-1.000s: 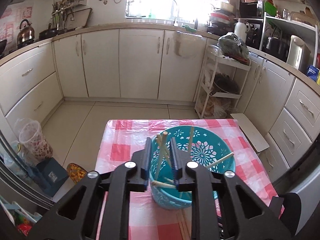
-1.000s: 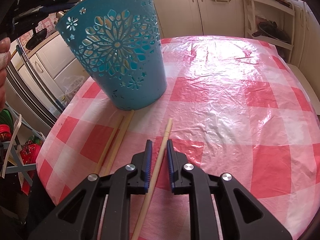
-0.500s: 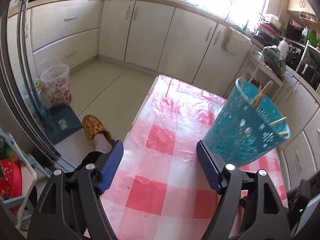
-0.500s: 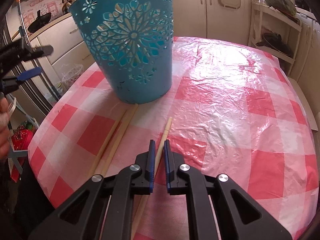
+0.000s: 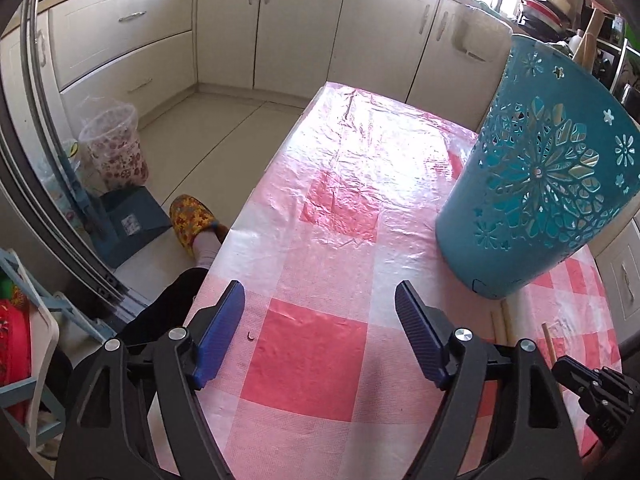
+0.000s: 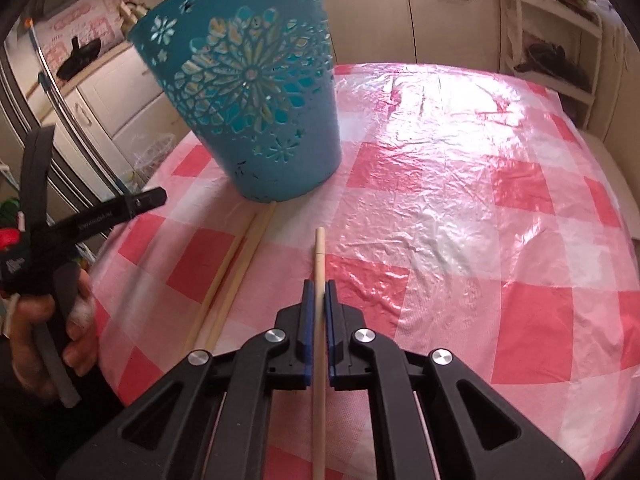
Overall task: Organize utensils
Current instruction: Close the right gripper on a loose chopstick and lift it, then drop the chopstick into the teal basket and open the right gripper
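Observation:
A teal cut-out basket (image 6: pixel 256 108) stands on the pink checked tablecloth (image 6: pixel 460 208); it also shows at the right of the left wrist view (image 5: pixel 548 176), with a wooden stick poking above its rim. My right gripper (image 6: pixel 319 286) is shut on a wooden chopstick (image 6: pixel 319 248) that points toward the basket. Two more chopsticks (image 6: pixel 236 268) lie on the cloth just left of it, reaching the basket's base. My left gripper (image 5: pixel 320 312) is wide open and empty, low over the table's near left edge; it shows at the left of the right wrist view (image 6: pixel 92 216).
The table edge (image 5: pixel 256 192) drops to the floor on the left, where a person's foot in a yellow slipper (image 5: pixel 192 224), a blue box (image 5: pixel 128 224) and a plastic tub (image 5: pixel 116 152) stand. Cream kitchen cabinets (image 5: pixel 304 24) line the back. A white rack (image 6: pixel 560 40) stands at the far right.
My left gripper let go over the basket, opened wide and swung down to the table's left side. My right gripper closed from slightly apart onto the chopstick.

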`<act>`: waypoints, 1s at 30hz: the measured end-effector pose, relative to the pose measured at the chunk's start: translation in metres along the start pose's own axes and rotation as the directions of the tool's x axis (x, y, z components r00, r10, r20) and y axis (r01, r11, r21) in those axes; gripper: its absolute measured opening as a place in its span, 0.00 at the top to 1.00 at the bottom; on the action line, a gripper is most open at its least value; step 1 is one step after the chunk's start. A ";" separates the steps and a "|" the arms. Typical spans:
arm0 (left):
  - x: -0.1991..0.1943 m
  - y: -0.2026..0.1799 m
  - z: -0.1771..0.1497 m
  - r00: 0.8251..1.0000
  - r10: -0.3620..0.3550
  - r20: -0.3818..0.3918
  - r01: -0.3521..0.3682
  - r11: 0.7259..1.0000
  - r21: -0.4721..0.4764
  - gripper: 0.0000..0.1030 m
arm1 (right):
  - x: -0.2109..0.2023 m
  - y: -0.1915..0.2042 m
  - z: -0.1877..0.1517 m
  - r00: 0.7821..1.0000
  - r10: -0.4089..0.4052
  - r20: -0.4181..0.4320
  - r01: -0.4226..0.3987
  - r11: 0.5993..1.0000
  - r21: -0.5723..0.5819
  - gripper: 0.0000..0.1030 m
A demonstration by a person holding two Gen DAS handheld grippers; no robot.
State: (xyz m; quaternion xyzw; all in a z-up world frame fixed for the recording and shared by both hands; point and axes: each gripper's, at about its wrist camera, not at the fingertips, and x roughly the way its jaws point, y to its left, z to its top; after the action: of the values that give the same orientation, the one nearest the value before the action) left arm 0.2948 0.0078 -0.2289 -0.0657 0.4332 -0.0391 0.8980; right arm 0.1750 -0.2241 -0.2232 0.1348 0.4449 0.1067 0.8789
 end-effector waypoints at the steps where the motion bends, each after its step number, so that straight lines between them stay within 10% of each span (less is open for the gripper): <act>1: 0.000 0.000 0.000 1.000 0.000 -0.001 0.000 1.000 0.001 0.27 | -0.004 -0.005 0.000 0.999 0.038 0.006 -0.038 0.999 0.033 0.94; 7: 0.000 -0.002 -0.001 1.000 -0.003 -0.005 0.003 1.000 0.009 0.25 | -0.042 -0.010 0.001 0.971 0.223 0.086 -0.232 0.964 0.128 0.94; 18: 0.000 -0.004 -0.002 1.000 -0.001 -0.013 0.001 1.000 0.028 0.21 | -0.139 0.014 0.075 0.846 0.376 0.377 -0.418 0.908 0.031 0.94; 30: -0.001 -0.003 -0.001 1.000 -0.016 -0.011 0.016 1.000 0.021 0.20 | -0.135 0.059 0.185 0.760 0.158 0.630 -0.187 0.982 -0.021 0.94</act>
State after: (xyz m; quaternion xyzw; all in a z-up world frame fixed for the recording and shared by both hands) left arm 0.2935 0.0045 -0.2287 -0.0596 0.4371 -0.0510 0.8960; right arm 0.2423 -0.2366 0.0032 0.2218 0.1137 0.1263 0.9602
